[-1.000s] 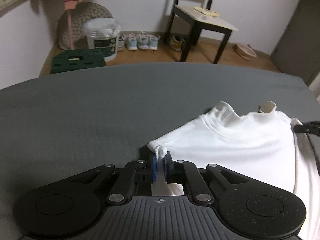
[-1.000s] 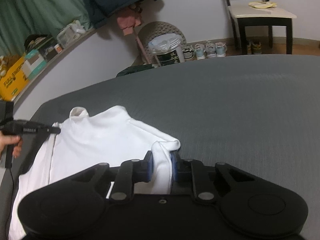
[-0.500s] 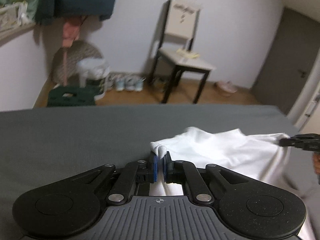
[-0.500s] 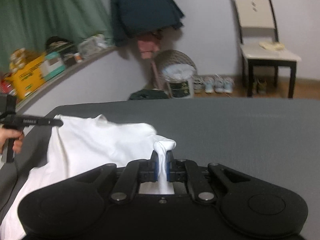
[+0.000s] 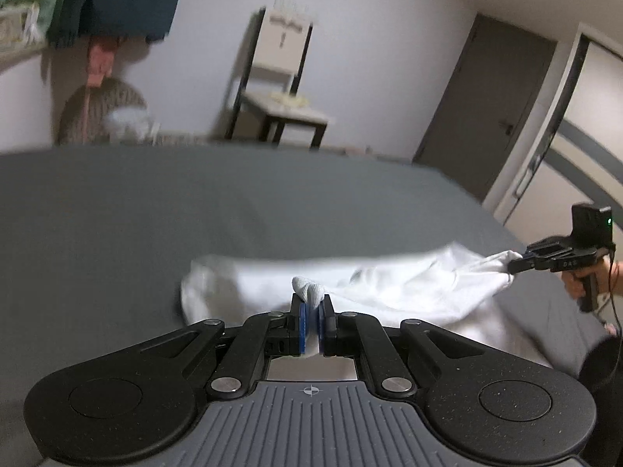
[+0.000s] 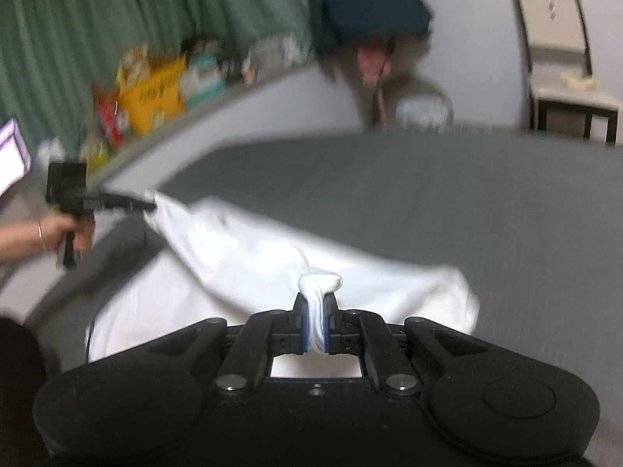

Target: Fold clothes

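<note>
Here the left gripper point(image 5: 310, 313) is clamped on a bunched corner of the white shirt point(image 5: 409, 288), a knob of cloth poking up between its blue pads point(image 5: 301, 327); the right gripper point(image 6: 315, 319) is likewise closed on another gathered fold of the same shirt point(image 6: 241, 257), the fabric squeezed between its two fingers. The shirt is stretched between the two grippers, partly raised above the grey bed sheet point(image 5: 155, 218), with its lower part draping down toward the sheet; both views are blurred. In the left wrist view the right gripper point(image 5: 516, 264) appears at the far right edge, a hand point(image 5: 588, 278) wrapped around its handle; in the right wrist view the left gripper point(image 6: 150, 206) shows at the left, held by the other hand point(image 6: 72, 231). A chair point(image 5: 278, 97) stands against the wall beyond the bed; a cluttered shelf point(image 6: 163, 89) runs beneath green curtains point(image 6: 117, 19).
</note>
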The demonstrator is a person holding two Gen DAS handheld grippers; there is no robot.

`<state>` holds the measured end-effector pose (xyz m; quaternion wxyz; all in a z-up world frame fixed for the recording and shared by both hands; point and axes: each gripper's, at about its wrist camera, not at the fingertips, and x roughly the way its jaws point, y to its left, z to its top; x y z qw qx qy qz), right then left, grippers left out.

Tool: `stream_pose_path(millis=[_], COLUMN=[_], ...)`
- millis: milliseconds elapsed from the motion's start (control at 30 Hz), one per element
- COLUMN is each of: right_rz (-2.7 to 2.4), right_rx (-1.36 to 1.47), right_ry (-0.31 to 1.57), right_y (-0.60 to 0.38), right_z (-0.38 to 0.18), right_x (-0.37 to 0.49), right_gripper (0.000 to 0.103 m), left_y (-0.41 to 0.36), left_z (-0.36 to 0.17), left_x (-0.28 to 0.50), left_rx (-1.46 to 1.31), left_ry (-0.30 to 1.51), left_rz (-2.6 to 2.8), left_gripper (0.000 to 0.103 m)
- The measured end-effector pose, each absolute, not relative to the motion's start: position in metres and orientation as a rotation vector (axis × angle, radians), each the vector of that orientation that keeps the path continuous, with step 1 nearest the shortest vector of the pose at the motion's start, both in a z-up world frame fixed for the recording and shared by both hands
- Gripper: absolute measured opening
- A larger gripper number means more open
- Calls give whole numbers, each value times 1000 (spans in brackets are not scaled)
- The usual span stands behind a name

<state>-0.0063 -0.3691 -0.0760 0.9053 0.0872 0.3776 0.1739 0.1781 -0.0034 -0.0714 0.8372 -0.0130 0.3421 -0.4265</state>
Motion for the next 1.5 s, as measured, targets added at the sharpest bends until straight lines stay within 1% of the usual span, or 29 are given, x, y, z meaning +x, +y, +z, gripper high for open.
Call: stream_pose_path(millis=[100,200,267,300,333,367,400,500,567,633,700,767,833,867,900,933,967,1000,1033,1067,1200,1300,1333,1500], right_rz=[344,312,313,314,311,317,330,379,417,435,438,439,436,445,453,469,483,495,506,512,577,667,690,722], right_rx=[133,41,8,-10,-39,-70,-84,-99,-84,-91,-119,-132,-125,-121,-115,-98,-82,-66,-54,-54,-94,-199,-244,-372], right_ry=[844,864,862,854,842,818,804,777,783,813,848,889,923,944,956,964,968,963,954,933,830,796,801,895], right_y=[-355,-340,-332,-329,-325,-322,-320,-313,-307,-297,-289,-286,-289,-290,-291,-292,-294,-296,-298,-300,-299,-288,-283,-262], right_z=[-95,-104,-102,-99,-95,-89,-84,-69,-64,-66,-74,-84,-94,-100,-104,-107,-109,-109,-109,-107,-91,-82,-83,-110], right_x=[-13,-16,-18,-21,-26,-29,-32,-27,-14,5,21,38,48,52,55,56,57,56,55,51,27,-2,-12,-42], right_gripper=[8,14,35,43,62,67,66,65,61,58,58,57,56,53,50,39,29,23,10,7,7,7,7,7], left_y=[-2,-7,-8,-9,-10,-9,-8,-20,-28,-41,-59,-76,-90,-98,-103,-108,-111,-112,-112,-112,-103,-84,-77,-55], left_z=[-96,-110,-110,-104,-98,-92,-85,-68,-56,-51,-49,-53,-61,-65,-72,-78,-85,-91,-96,-99,-91,-80,-77,-96], left_x=[156,144,136,135,134,130,123,119,116,123,131,139,149,153,156,159,161,163,164,164,147,121,111,75], left_rx=[34,94,114,127,140,162,194,245,278,277,321,384,432,457,498,540,574,596,618,622,668,677,686,758], left_ry=[800,817,796,784,773,758,735,714,700,733,738,744,775,791,813,834,850,867,884,894,803,713,690,736], left_rz=[-887,-855,-844,-848,-852,-872,-895,-978,-1033,-1058,-1027,-1002,-1014,-1019,-1019,-1018,-1002,-992,-983,-1006,-1075,-1166,-1193,-1250], left_gripper=[6,6,12,30,69,92,103,103,103,103,103,103,99,97,86,61,45,23,10,5,3,3,3,4])
